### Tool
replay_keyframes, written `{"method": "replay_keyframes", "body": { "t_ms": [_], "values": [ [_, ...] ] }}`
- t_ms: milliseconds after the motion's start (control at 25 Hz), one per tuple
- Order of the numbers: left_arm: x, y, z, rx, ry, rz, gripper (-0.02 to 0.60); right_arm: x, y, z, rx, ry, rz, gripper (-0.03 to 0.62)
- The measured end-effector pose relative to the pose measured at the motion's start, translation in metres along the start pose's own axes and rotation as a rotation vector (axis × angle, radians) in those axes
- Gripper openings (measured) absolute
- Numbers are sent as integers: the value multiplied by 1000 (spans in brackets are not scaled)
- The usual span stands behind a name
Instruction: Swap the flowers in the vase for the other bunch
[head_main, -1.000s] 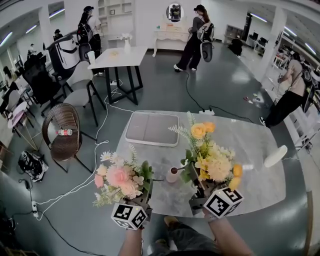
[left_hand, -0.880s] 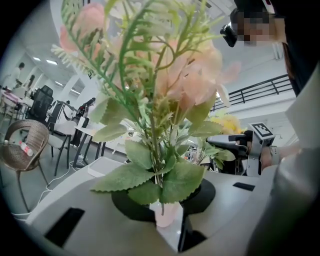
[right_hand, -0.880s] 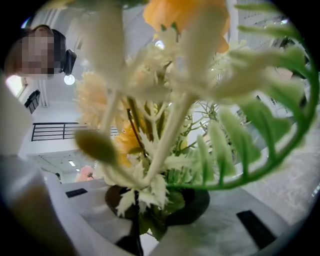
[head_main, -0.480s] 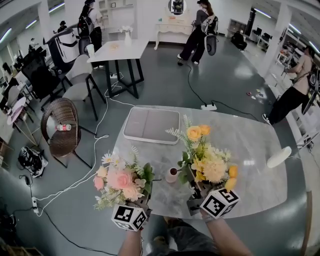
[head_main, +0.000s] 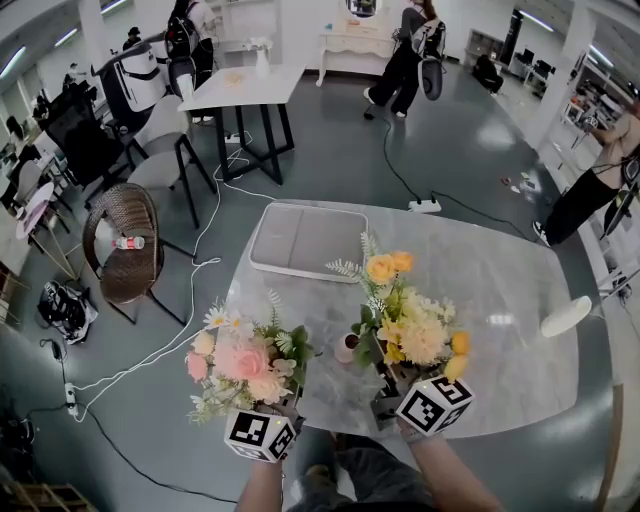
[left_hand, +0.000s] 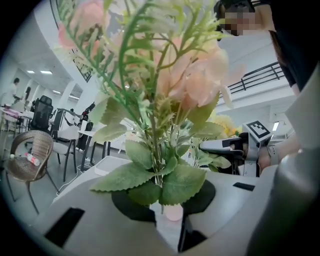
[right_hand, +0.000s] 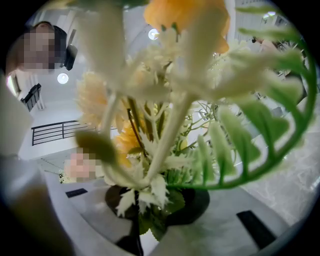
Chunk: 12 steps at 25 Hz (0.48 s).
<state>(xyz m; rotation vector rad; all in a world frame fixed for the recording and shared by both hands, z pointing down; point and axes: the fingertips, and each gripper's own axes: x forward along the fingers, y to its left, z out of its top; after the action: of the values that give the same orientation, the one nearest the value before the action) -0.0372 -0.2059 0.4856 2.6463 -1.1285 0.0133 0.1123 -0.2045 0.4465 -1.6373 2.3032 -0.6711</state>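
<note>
In the head view my left gripper (head_main: 283, 403) is shut on the stems of a pink and white bunch (head_main: 243, 362), held upright off the table's near left edge. My right gripper (head_main: 390, 393) is shut on a yellow and orange bunch (head_main: 412, 325), also upright, over the near part of the marble table (head_main: 500, 290). The small pale vase (head_main: 347, 349) stands on the table between the two bunches, touching the yellow bunch's lower leaves in the picture; its dark mouth shows no stems. The left gripper view has green leaves and pink blooms (left_hand: 175, 85) rising from the jaws. White stems and yellow blooms (right_hand: 165, 105) fill the right gripper view.
A flat grey tray (head_main: 308, 240) lies at the table's far left. A white oval object (head_main: 565, 316) sits at the right edge. On the floor to the left are a wicker chair (head_main: 125, 255) and white cables (head_main: 190, 300). People stand far back.
The right gripper has sunk a little with the yellow bunch, closer to the tabletop. The left gripper and pink bunch have hardly moved.
</note>
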Motion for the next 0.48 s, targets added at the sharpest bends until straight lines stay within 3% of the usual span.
{"method": "replay_keyframes", "body": {
  "t_ms": [480],
  "values": [
    [2, 2, -1, -26, -2, 19, 87, 7, -13, -20, 9, 42, 4, 91]
  ]
}}
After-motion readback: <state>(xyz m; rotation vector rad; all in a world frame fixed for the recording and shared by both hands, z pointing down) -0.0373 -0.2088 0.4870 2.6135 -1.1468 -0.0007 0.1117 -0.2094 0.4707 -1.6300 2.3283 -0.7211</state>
